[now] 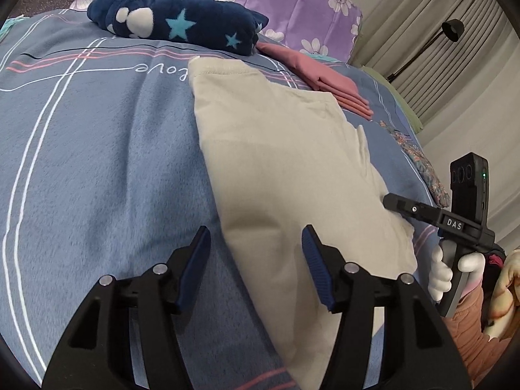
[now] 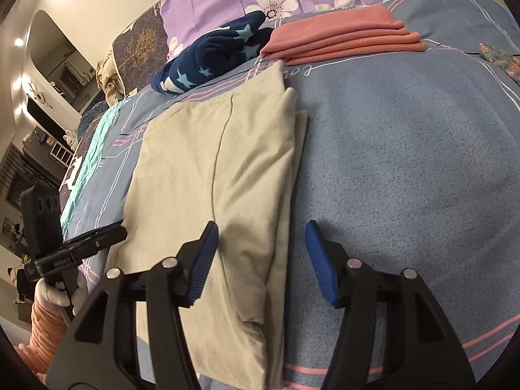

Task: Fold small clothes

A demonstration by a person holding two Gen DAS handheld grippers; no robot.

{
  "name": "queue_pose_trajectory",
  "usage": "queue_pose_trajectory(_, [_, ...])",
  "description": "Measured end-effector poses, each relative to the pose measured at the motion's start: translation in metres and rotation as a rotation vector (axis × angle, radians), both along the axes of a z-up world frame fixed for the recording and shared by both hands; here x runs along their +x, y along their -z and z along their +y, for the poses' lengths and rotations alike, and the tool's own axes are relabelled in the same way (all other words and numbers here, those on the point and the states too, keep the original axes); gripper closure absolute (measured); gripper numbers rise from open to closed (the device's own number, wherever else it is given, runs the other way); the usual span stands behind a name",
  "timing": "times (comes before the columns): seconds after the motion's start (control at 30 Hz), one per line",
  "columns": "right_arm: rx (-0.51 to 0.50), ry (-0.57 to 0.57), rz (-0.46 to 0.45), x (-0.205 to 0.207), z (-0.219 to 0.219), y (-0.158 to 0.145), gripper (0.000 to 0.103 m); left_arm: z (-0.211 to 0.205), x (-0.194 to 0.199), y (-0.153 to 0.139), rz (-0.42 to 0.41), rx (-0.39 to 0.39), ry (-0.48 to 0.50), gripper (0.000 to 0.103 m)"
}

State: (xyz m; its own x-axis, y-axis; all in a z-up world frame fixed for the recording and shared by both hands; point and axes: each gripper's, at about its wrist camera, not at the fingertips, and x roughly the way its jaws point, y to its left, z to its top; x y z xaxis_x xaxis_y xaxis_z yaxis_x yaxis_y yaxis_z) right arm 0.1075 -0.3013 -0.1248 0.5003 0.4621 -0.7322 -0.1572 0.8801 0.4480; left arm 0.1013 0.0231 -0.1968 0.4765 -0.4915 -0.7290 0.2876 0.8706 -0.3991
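Blue blanket (image 1: 97, 162) bears beige garment (image 1: 276, 162); both grippers' jaws gape.

both wrist views look steeply down, close over the bed (image 1: 97, 162), sharing the beige cloth (image 2: 211, 178)

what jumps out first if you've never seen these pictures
A long beige garment, folded lengthwise, lies down the middle of the blue blanket, with the open left gripper and right gripper poised over its near end. Behind it sit a star-patterned navy bundle and a folded pink stack.
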Motion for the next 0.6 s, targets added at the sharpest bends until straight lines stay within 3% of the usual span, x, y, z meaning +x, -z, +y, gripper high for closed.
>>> queue_pose_trajectory(0.23, [0.043, -0.033, 0.012, 0.018, -0.001, 0.006, 0.046, -0.007, 0.026, 0.001, 0.004, -0.01, 0.037, 0.044])
queue_pose_trajectory(0.4, [0.096, -0.092, 0.005, 0.047, -0.001, 0.014, 0.053, -0.011, 0.05, 0.003, 0.011, -0.035, 0.065, 0.044])
queue_pose_trajectory(0.5, [0.171, -0.082, 0.038, 0.069, -0.007, 0.019, 0.063, -0.016, 0.067, 0.003, 0.016, -0.013, 0.064, 0.056])
queue_pose_trajectory(0.6, [0.164, -0.091, 0.046, 0.081, -0.002, 0.019, 0.07, -0.02, 0.082, 0.003, 0.015, -0.014, 0.051, 0.069])
